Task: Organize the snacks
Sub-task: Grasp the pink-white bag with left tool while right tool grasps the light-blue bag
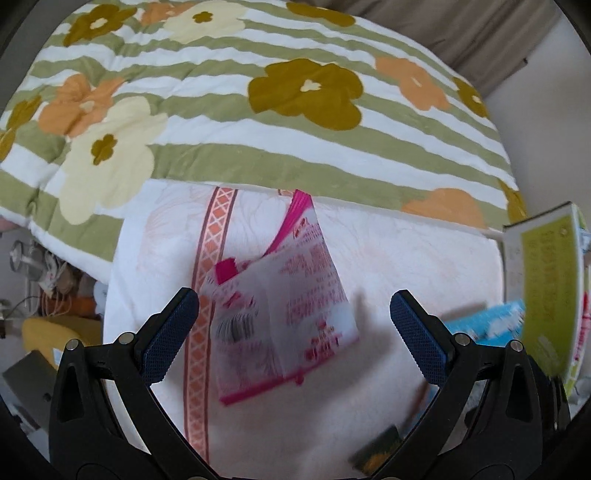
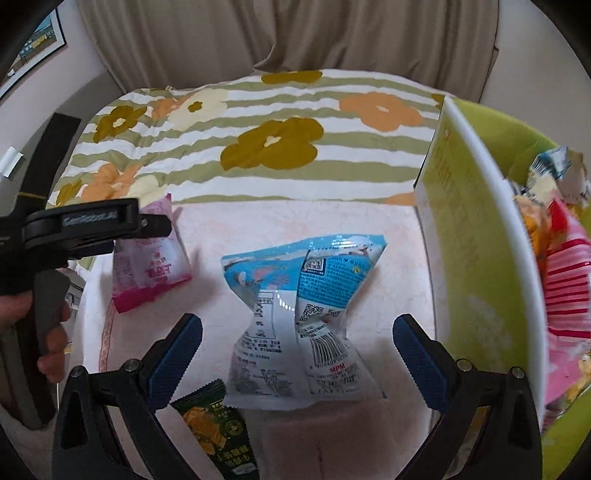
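A pink and white snack bag [image 1: 280, 302] lies on the white bedsheet [image 1: 388, 251], between and just beyond my left gripper's [image 1: 293, 306] open fingers. It also shows in the right wrist view [image 2: 151, 266], under the left gripper's body [image 2: 96, 229]. A blue and white snack bag [image 2: 303, 314] lies on the sheet between the open fingers of my right gripper [image 2: 297, 332]. A dark green snack packet [image 2: 218, 432] lies beside the right gripper's left finger. A green box [image 2: 476, 236] at the right holds several snack bags [image 2: 565, 280].
A folded quilt with green stripes and flowers [image 1: 258, 96] covers the far half of the bed. Beige curtains [image 2: 295, 33] hang behind it. The green box [image 1: 546, 280] stands at the right edge of the left wrist view. Clutter lies on the floor at the left [image 1: 48, 280].
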A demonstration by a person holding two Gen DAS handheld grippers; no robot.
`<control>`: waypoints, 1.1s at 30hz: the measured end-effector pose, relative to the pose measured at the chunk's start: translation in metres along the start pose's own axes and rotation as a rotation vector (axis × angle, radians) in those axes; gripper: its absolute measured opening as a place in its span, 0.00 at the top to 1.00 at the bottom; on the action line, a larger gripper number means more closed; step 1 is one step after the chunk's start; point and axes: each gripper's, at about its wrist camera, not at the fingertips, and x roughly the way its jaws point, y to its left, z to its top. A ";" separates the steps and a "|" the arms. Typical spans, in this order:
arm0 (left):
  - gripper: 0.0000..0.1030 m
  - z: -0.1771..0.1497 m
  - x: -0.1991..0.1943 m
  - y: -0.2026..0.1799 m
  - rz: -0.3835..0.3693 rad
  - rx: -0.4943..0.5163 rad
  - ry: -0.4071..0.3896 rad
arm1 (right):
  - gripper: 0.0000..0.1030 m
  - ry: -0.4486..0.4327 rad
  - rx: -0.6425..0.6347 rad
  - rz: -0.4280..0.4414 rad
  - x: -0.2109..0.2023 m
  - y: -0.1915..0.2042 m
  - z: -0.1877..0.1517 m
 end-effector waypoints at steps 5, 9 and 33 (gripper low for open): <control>0.07 0.006 0.023 -0.001 0.066 -0.004 0.037 | 0.00 0.029 0.003 0.013 0.015 -0.004 -0.001; 0.16 0.004 0.027 -0.007 0.116 0.030 0.032 | 0.00 0.052 -0.010 0.029 0.023 -0.004 -0.001; 0.50 -0.027 -0.019 0.015 0.078 0.083 -0.019 | 0.21 0.092 -0.056 0.069 0.042 0.001 0.002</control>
